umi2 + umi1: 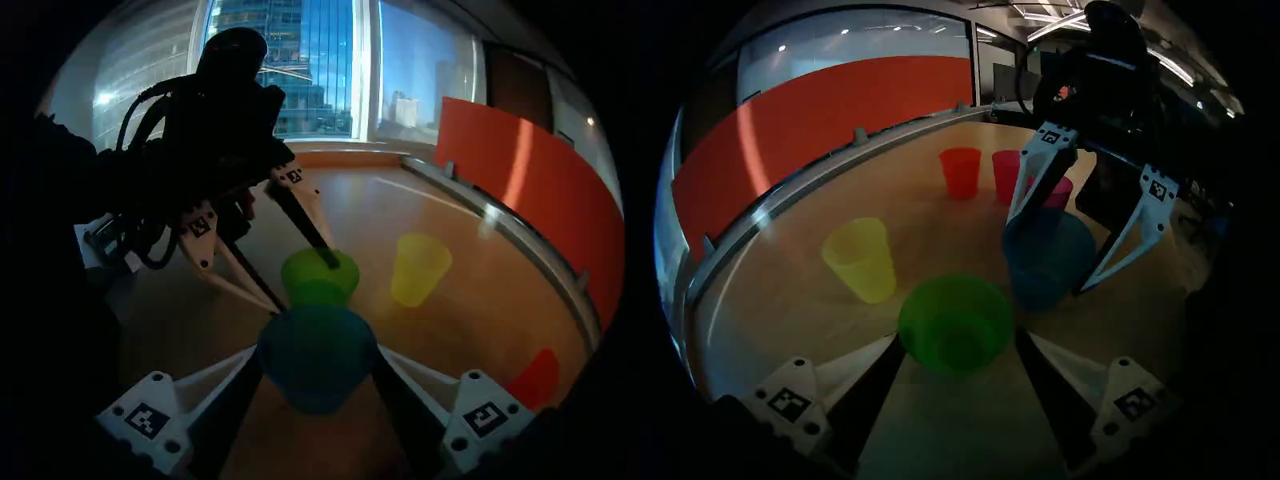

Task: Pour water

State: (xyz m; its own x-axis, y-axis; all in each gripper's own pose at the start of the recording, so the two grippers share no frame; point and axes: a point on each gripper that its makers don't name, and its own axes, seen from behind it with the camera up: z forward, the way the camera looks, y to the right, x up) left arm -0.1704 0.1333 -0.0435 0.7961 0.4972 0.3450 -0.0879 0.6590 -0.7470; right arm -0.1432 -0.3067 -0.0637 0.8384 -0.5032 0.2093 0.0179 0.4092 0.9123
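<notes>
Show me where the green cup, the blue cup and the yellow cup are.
green cup (956,324), left gripper view, on its inside wall.
blue cup (316,360), right gripper view, on its near side wall.
yellow cup (860,260), left gripper view, on its side wall.

Logged left gripper (958,336) with both fingers (848,376) run forward and pressed on opposite sides of green cup (956,316). Logged right gripper (317,352) likewise, fingers (424,382) closed against blue cup (316,364). Seen from left gripper view: right gripper set at upper right, white fingers slanted down-left, a square marker on each. Seen from right gripper view: left gripper slanted down-right from a dark body hung with cables.
</notes>
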